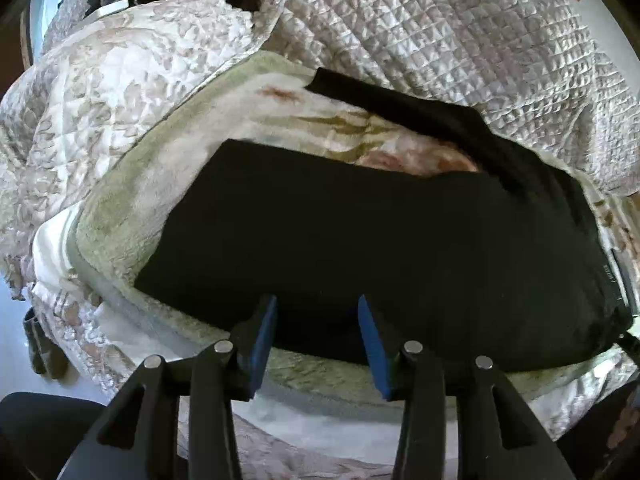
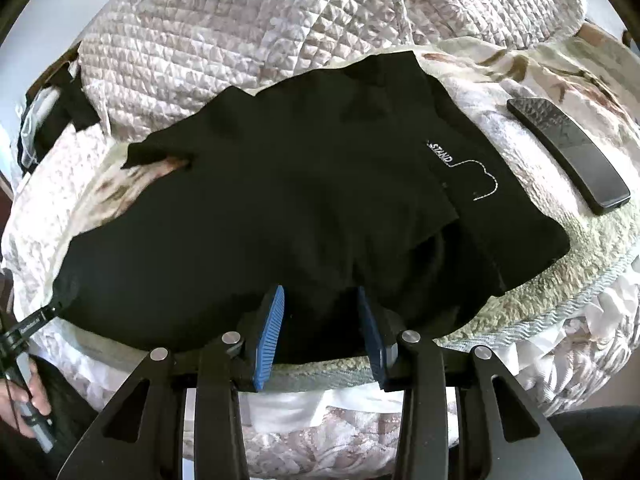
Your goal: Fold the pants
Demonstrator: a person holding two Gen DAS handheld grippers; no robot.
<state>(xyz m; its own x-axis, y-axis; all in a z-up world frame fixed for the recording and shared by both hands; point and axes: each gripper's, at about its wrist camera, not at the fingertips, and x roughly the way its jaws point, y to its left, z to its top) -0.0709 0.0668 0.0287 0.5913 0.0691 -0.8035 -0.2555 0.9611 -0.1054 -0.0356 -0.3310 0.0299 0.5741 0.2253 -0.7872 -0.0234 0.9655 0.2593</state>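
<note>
So the black pants (image 1: 360, 240) are lying spread out on a fluffy green-and-cream blanket (image 1: 120, 208) on top of the bed; one leg runs along the blanket's near edge and the other angles off toward the far side, with a wedge of flowery blanket showing between them. From the right wrist view the pants (image 2: 280, 208) fill most of the middle of the blanket (image 2: 580, 264), and you can see white stitched lettering and an outline on the part toward the right edge.

Left gripper (image 1: 317, 344) sits at the near edge of the blanket with its blue pads (image 1: 262, 344) set apart – nothing between them, just hovering over the hem side of the leg; can't tell if the tips touch the cloth. Right gripper (image 2: 320, 336) is the same story: blue pads (image 2: 270, 340) parted, black fabric showing in the gap but not pinched.

A dark phone (image 2: 568, 156) lies on the blanket near its right edge, just beside the pants but apart from them; a quilted bedspread (image 2: 208, 40) is bunched up behind along the far edge – same quilt (image 1: 460, 40) in the left view.
</note>
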